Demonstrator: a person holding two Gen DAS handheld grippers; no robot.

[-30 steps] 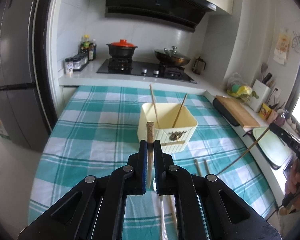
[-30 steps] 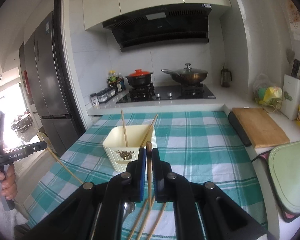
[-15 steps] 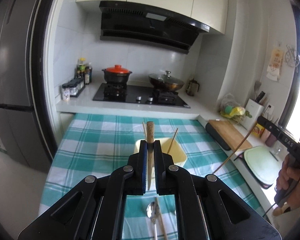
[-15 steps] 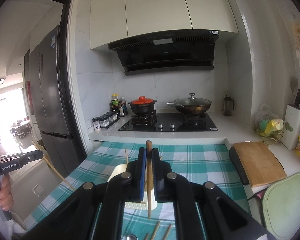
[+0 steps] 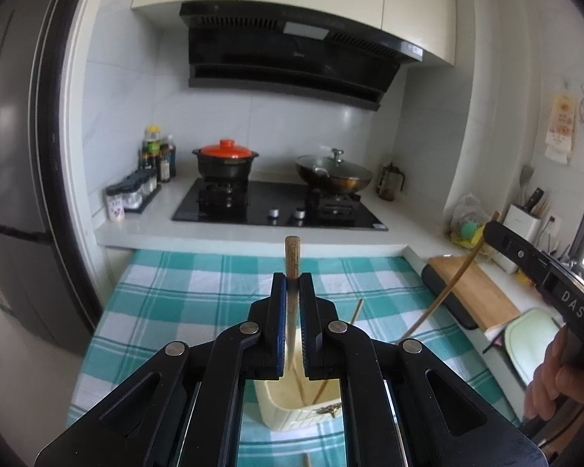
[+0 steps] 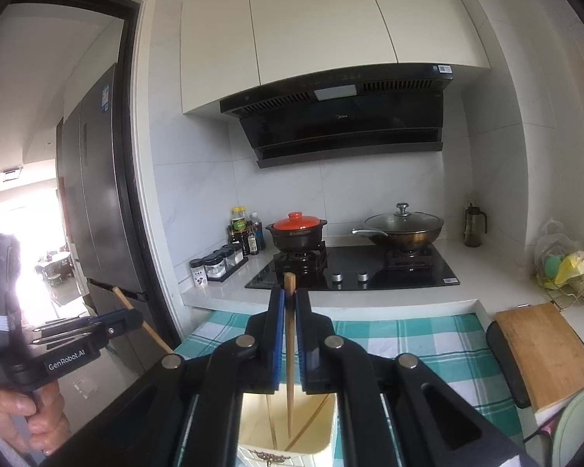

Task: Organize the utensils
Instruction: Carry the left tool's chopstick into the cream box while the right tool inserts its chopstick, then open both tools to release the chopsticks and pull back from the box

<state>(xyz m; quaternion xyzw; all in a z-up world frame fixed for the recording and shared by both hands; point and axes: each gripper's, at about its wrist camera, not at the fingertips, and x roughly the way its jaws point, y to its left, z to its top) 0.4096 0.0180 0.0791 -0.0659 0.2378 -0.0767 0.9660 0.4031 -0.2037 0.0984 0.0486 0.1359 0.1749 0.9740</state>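
Note:
My left gripper (image 5: 292,284) is shut on a wooden chopstick (image 5: 292,257), held upright over the cream utensil holder (image 5: 288,408). Its lower tip hangs at the holder's mouth. My right gripper (image 6: 289,299) is shut on another chopstick (image 6: 289,369), whose tip points down into the same holder (image 6: 249,424). Two chopsticks stand inside the holder. In the left wrist view the right gripper and its chopstick (image 5: 444,295) show at the right. In the right wrist view the left gripper (image 6: 78,334) shows at the left.
The holder stands on a teal checked tablecloth (image 5: 183,299). Behind it is a stove with an orange-lidded pot (image 5: 225,159) and a wok (image 5: 333,177). A wooden cutting board (image 6: 545,350) and a green board lie to the right. A fridge (image 5: 11,194) stands left.
Both grippers have risen and moved forward over the holder, each still holding its chopstick. The holder now sits directly beneath the fingers and the chopstick tips hang into it.

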